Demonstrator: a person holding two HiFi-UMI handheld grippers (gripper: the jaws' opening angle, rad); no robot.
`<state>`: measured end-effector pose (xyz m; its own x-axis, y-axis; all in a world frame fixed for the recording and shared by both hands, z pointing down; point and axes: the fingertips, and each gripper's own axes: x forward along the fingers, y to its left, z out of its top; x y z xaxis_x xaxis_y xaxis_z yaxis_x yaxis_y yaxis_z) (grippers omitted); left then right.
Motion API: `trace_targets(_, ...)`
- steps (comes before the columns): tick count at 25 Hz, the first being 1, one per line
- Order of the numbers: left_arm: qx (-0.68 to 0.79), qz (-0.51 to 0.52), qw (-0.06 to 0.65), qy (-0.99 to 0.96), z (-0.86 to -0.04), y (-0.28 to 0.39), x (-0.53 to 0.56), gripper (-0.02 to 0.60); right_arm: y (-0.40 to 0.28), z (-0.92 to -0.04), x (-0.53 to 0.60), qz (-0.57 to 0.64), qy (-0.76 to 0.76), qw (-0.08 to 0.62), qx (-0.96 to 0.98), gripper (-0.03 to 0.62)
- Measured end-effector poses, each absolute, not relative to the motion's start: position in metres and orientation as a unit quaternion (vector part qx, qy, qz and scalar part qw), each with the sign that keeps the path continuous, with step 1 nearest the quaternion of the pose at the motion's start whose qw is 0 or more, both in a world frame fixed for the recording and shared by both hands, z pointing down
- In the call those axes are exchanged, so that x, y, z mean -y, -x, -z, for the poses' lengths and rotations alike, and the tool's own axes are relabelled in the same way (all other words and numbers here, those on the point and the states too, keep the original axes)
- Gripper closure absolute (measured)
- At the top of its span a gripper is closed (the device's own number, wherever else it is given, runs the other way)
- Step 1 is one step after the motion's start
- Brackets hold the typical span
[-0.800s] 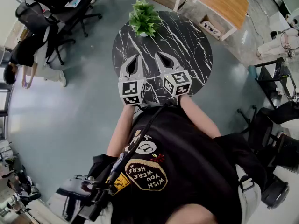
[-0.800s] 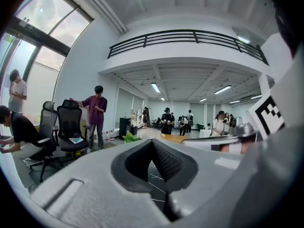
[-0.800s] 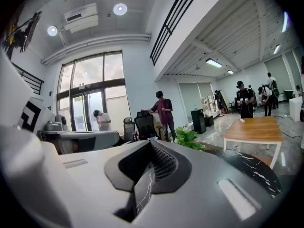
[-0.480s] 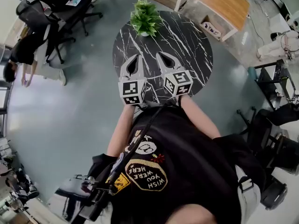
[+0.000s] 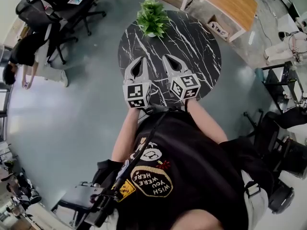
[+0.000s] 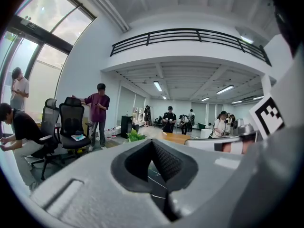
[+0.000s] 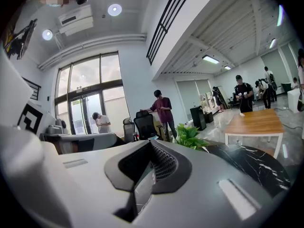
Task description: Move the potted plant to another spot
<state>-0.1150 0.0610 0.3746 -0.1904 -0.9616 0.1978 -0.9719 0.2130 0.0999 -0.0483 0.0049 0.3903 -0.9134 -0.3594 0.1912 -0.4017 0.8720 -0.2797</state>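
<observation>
The potted plant (image 5: 152, 17), bushy green leaves in a small pale pot, stands at the far left rim of the round black marble table (image 5: 194, 44). My left gripper (image 5: 142, 59) and right gripper (image 5: 167, 57) hover side by side over the table's near half, both pointing at the far side, well short of the plant. Each is shut with nothing between its pads. In the left gripper view the plant (image 6: 135, 136) peeks just over the left gripper (image 6: 152, 142). In the right gripper view the plant (image 7: 191, 136) shows right of the right gripper (image 7: 151, 144).
A wooden table (image 5: 225, 1) stands beyond the marble one. Office chairs (image 5: 57, 8) and a seated person (image 5: 24, 51) are at the left, more chairs (image 5: 280, 128) at the right. Several people stand further back in the room (image 6: 97, 113).
Only the head view has shifted a little. Both grippers stay shut over the table's near half, and the plant stands where it was.
</observation>
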Motion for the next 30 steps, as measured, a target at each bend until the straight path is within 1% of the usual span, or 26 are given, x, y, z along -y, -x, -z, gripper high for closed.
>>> trace_targets(2,0.768,-0.025,0.113,-0.629,-0.378,0.122,-0.062,0.577,0.054,-0.393,-0.006,-0.167,-0.197,0.063,0.964,0.588)
trace_targets(3,0.767,-0.025,0.115,-0.631,-0.381,0.126,-0.062,0.578,0.058,-0.396,-0.006,-0.168,-0.198,0.065,0.964,0.574)
trace_targets(9,0.753,-0.027,0.128,-0.645,-0.400,0.142,-0.061,0.578,0.078,-0.423,-0.005,-0.164,-0.212,0.088,0.959,0.576)
trace_targets(12,0.752,-0.041,0.135,-0.644,-0.417,0.160,-0.049,0.578,0.099,-0.447,0.010,-0.178,-0.211,0.097,0.956,0.570)
trace_targets(16,0.748,-0.052,0.143,-0.645,-0.449,0.176,-0.022,0.577,0.121,-0.494,0.040,-0.192,-0.210,0.114,0.952,0.504)
trace_targets(19,0.760,-0.051,0.146,-0.631,-0.464,0.194,0.002,0.577,0.141,-0.541,0.072,-0.184,-0.208,0.136,0.951,0.418)
trace_targets(20,0.763,-0.047,0.143,-0.628,-0.464,0.198,0.008,0.578,0.148,-0.557,0.082,-0.181,-0.206,0.146,0.951,0.372)
trace_targets(22,0.764,-0.048,0.138,-0.628,-0.472,0.203,0.017,0.578,0.158,-0.592,0.099,-0.175,-0.211,0.166,0.947,0.345)
trace_targets(23,0.763,-0.053,0.134,-0.630,-0.479,0.204,0.021,0.578,0.161,-0.610,0.108,-0.173,-0.219,0.174,0.945,0.314)
trace_targets(26,0.762,-0.070,0.130,-0.631,-0.514,0.210,0.035,0.577,0.174,-0.656,0.132,-0.157,-0.243,0.193,0.937,0.258)
trace_targets(29,0.764,-0.083,0.149,-0.622,-0.556,0.218,0.051,0.577,0.188,-0.692,0.154,-0.139,-0.254,0.216,0.932,0.204)
trace_targets(30,0.765,-0.086,0.158,-0.619,-0.568,0.221,0.055,0.577,0.192,-0.701,0.162,-0.136,-0.258,0.221,0.931,0.195)
